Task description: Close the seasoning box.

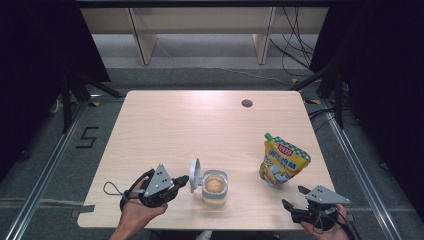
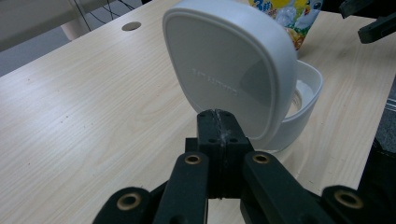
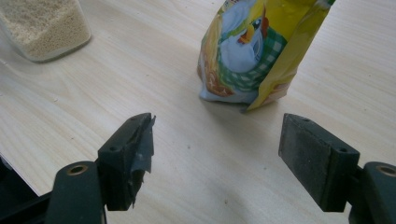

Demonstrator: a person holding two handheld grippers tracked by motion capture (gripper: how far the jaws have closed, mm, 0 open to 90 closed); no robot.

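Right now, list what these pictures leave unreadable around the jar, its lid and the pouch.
- Jar contents: left gripper view, hidden behind the raised lid.
- Lid's raised lettering: left gripper view, too faint to read.
- Pouch top and spout: right gripper view, cut off by the upper edge.
- Pouch print: high view, too small to read.
- Grip on lid rim: left tool tips shut, the rim between them hidden.
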